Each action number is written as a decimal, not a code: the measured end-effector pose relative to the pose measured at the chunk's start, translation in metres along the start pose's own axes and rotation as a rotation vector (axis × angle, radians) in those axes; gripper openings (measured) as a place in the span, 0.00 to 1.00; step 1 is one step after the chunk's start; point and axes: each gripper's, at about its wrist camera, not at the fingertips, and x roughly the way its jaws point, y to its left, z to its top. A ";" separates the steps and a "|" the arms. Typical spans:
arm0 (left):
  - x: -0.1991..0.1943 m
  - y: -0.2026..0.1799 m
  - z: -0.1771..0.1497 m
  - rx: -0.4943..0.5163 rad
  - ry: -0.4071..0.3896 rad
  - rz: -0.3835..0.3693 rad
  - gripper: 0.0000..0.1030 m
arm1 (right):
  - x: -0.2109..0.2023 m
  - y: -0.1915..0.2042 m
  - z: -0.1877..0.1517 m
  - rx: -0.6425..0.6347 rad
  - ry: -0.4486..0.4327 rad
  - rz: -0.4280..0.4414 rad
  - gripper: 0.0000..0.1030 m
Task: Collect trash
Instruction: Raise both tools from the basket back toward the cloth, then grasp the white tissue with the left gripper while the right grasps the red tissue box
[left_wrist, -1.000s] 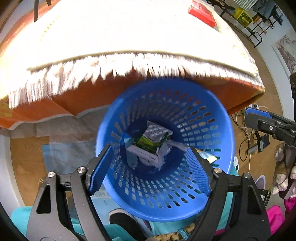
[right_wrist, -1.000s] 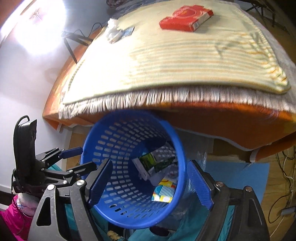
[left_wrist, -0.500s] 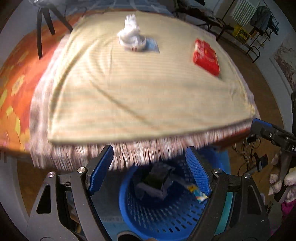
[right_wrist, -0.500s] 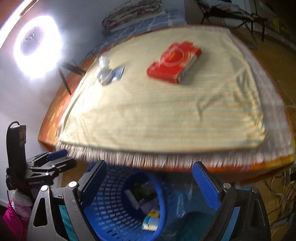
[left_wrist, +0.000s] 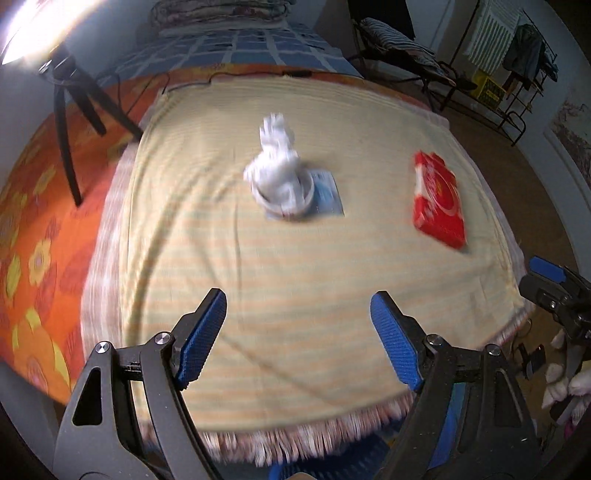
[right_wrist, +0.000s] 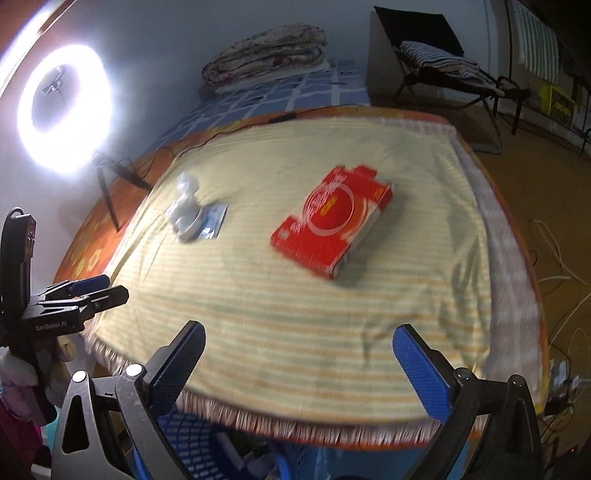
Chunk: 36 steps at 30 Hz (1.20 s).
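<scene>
Three pieces of trash lie on the striped cloth (right_wrist: 332, 317) that covers the table. A crumpled white tissue (left_wrist: 277, 162) stands up out of a small white cup (left_wrist: 291, 201), and this cup sits on a flat blue-and-white packet (left_wrist: 327, 194). A flattened red carton (right_wrist: 332, 221) lies well apart from them, toward the right side of the table. The blue basket (right_wrist: 192, 432) stands on the floor under the near fringed edge of the cloth; only a part of its rim shows.

The left gripper (left_wrist: 297, 339) hangs over the near part of the cloth with its jaws spread wide and nothing between them. The right gripper (right_wrist: 299, 363) is the same: spread wide, empty, above the near edge.

Several things can go wrong from here, in my judgement. The tissue is light and only rests in the cup, so a grip on the tissue alone will probably leave the cup behind or tip it over. The packet lies flat on the cloth, so the fingers may pinch the cloth together with it and pull the whole cover toward the edge. The red carton looks wide for the jaws if it is taken across its broad face; it may slip out on the way. Also the basket is mostly hidden under the table edge, so a piece released too early can land on the fringe or the floor.
</scene>
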 end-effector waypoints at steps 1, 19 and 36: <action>0.003 0.001 0.007 -0.004 -0.003 0.005 0.80 | 0.002 -0.001 0.006 0.007 -0.002 -0.009 1.00; 0.067 0.025 0.094 -0.050 0.014 0.038 0.76 | 0.104 -0.037 0.085 0.262 0.133 -0.083 0.99; 0.088 0.022 0.104 -0.043 0.039 0.026 0.27 | 0.149 -0.043 0.104 0.266 0.219 -0.125 1.00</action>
